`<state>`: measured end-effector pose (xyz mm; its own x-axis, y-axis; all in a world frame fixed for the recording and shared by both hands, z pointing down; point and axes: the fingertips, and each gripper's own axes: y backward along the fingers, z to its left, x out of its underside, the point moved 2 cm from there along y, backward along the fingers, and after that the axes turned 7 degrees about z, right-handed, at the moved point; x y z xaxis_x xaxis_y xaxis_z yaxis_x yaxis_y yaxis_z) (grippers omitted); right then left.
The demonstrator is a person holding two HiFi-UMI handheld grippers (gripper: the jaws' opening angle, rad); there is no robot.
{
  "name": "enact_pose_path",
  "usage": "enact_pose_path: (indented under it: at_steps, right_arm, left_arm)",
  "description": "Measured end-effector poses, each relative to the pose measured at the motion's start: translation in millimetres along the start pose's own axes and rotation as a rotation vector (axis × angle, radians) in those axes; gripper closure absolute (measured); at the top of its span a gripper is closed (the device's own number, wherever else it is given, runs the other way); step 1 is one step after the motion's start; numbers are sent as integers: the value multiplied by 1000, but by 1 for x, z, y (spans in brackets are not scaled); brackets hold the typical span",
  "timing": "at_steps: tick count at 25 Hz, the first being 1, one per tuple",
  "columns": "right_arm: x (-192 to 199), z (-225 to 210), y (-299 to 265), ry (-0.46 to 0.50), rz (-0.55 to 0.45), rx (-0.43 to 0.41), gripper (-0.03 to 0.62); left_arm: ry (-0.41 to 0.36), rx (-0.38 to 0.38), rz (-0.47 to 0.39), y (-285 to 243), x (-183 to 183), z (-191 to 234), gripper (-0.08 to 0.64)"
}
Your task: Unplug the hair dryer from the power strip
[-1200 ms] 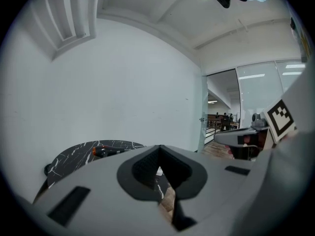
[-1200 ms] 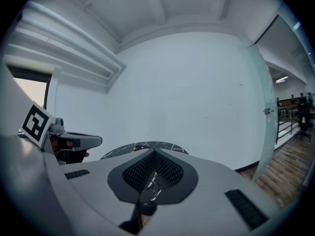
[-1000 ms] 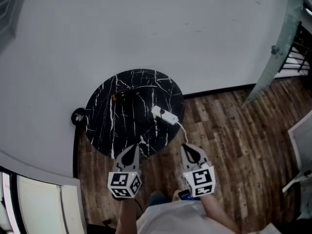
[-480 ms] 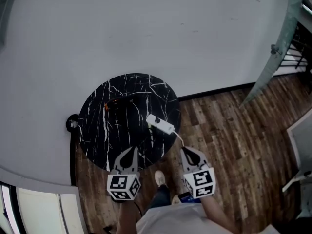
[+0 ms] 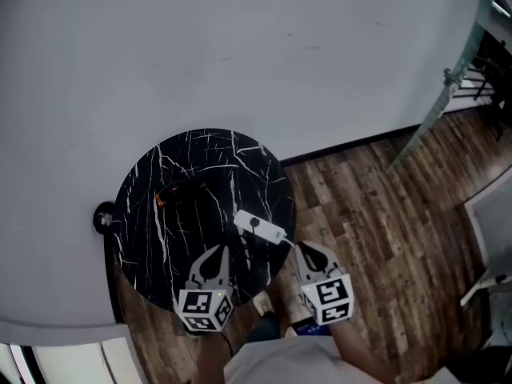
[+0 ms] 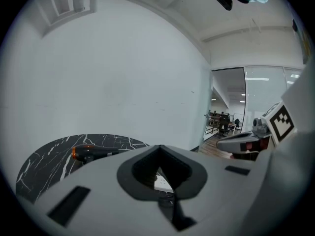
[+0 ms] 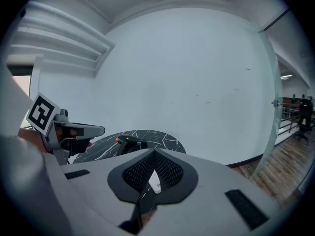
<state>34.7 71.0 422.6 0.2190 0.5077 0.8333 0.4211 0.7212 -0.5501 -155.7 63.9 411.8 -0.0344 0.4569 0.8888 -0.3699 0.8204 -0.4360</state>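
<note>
Approach work is how we read this step: the left gripper [image 5: 216, 254] and the right gripper [image 5: 303, 250] hang over the near edge of the round black marble table [image 5: 140, 238], each with its jaws pressed together and nothing between them. To do it well we would open both first, pin the power strip [image 5: 259, 227] with one and take the plug [image 5: 254, 223] squarely with the other. Then we would pull straight out along the pins — a crooked tug would likely drag the light strip across the slick top.

The strip is a short white bar lying aslant by the table's near right edge, just beyond and between the two grippers. The hair dryer [image 5: 178, 198] lies to its left, toward the table's middle — dark-bodied with an orange end. Its cord is lost to us against the black top, and the plug shows only as a small dark spot on the strip.
</note>
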Motion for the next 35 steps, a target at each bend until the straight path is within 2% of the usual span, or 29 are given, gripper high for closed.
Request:
enact_pose_path:
  at_steps: [8,14,20,28,35]
  right_arm:
    - [-19,-5,-55,-8,52,31,594]
    - [-34,2,-80,2,72,37,594]
    - [-35,-4,-87,-7,68,90,595]
    - [-47,-9,-78,-17,34,141,594]
    - [-45,-5,-80,-17,21,145,594]
  left_arm:
    - [13,56,33,-49,-11,39,558]
    - [-27,118,72,-75,-11,47,558]
    - [-36,178,85,-88,-10,50,558]
    - [-46,209,71,-91,-17,46,558]
    - [-49,218,63,-92,-17,49,558]
